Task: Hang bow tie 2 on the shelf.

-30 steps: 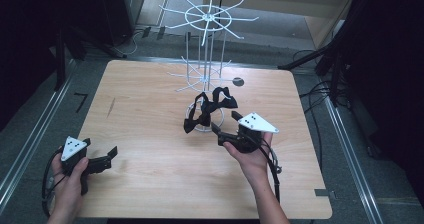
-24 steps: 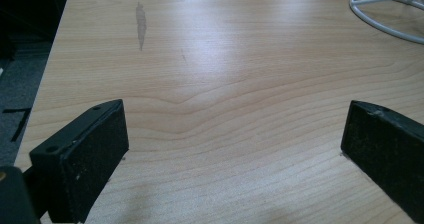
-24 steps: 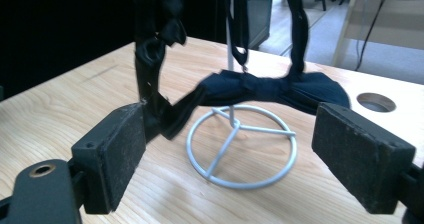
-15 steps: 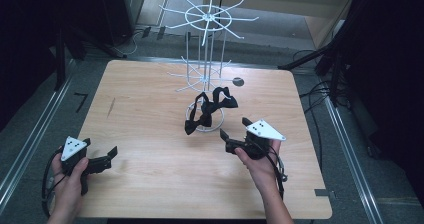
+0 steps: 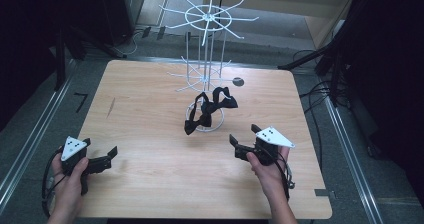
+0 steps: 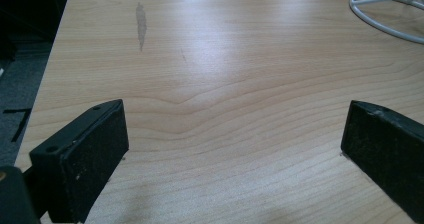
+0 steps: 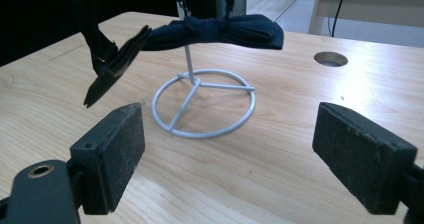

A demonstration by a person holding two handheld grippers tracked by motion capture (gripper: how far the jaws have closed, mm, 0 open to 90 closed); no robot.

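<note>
1. The bow tie [image 5: 210, 109] hangs on the wire rack [image 5: 205, 74], centre frame in the high view.
2. Soft, light fabric: likely best pinched at the middle knot.
3. Right tool [image 5: 243, 143] and left tool [image 5: 111, 155] both gape empty over the counter [image 5: 150, 184].

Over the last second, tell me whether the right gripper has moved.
Yes. The right gripper has pulled back from the bow ties on the wire stand, toward the table's near edge, with its jaws open.

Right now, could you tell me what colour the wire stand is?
White; the wire stand shows best in the high view.
</note>
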